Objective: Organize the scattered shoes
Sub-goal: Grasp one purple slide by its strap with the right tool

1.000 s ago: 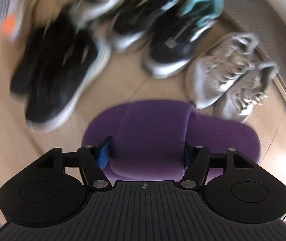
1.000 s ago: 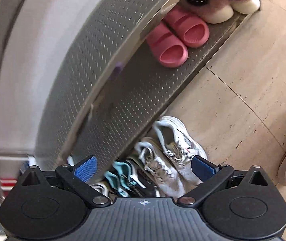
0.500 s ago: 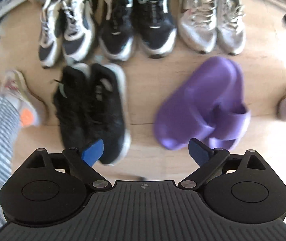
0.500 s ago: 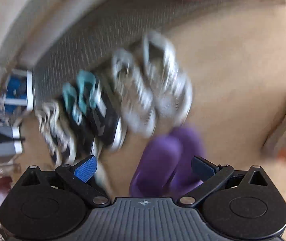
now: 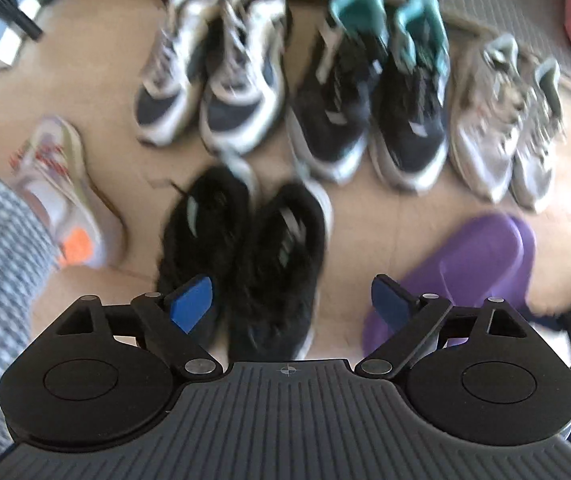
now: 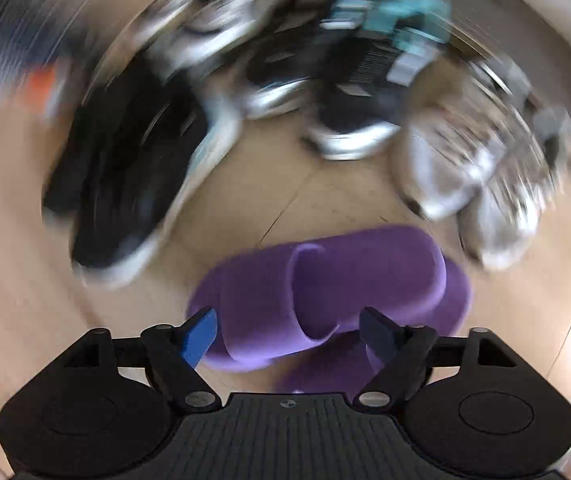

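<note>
We hold our left gripper [image 5: 291, 298] pointing down over the black sneakers [image 5: 245, 256] on the tan floor [image 5: 385, 216], its jaws wide, easing inward and gripping nothing. Our right gripper [image 6: 289, 332] hangs over the purple slippers [image 6: 325, 292], which lie just below the grey sneakers [image 6: 477, 184]; its jaws are closing with the slippers between them, the pads not yet pressing.
</note>
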`<state>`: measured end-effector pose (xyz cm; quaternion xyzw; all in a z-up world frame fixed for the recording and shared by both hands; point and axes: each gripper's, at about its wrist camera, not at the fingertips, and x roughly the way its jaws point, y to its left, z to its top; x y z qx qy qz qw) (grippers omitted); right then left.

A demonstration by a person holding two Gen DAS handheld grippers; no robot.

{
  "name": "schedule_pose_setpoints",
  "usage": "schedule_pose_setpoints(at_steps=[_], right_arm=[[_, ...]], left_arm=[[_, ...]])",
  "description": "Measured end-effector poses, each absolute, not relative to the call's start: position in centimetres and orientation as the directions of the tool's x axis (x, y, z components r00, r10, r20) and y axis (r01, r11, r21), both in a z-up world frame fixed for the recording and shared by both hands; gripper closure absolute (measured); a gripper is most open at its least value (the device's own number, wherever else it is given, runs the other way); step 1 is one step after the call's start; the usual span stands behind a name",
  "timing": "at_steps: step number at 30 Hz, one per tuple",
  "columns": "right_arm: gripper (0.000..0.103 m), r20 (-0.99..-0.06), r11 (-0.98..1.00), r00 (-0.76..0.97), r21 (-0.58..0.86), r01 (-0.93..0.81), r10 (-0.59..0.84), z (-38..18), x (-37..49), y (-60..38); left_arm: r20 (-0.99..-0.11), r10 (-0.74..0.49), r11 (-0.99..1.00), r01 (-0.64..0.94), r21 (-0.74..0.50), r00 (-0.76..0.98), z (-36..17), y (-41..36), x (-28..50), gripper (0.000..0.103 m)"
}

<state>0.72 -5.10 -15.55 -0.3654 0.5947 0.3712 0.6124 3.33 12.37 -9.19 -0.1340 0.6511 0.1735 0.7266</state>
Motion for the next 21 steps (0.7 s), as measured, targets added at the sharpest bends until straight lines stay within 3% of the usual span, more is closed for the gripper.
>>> schedule_pose_setpoints(at_steps=[6, 10, 17, 21], right_arm=[[0.016, -0.990, 0.352, 0.083, -0.117, -0.929, -0.113, -20.7, -2.3, -2.1], [0.036, -0.974, 0.268, 0.113, -0.165, -0.949, -0.197, -22.9, -3.6, -1.4], [0.038, -0.989, -0.043, 0.093, -0.089, -0.995, -0.115, -20.7, -6.8, -2.2], [0.038, -0.985, -0.064, 0.099, -0.091, -0.994, -0.140, -21.3, -6.5, -2.6]], left_arm=[[-0.991, 0.061, 0.892, -0.451, 0.000, 0.121, -9.0, 12.9, 4.2, 0.011], [-0.995, 0.029, 0.889, -0.458, -0.016, 0.091, -9.8, 12.8, 4.2, 0.011], [-0.994, 0.041, 0.901, -0.434, -0.005, 0.097, -9.9, 12.0, 4.3, 0.011], [-0.995, 0.046, 0.911, -0.413, 0.006, 0.089, -10.1, 11.5, 4.1, 0.011]])
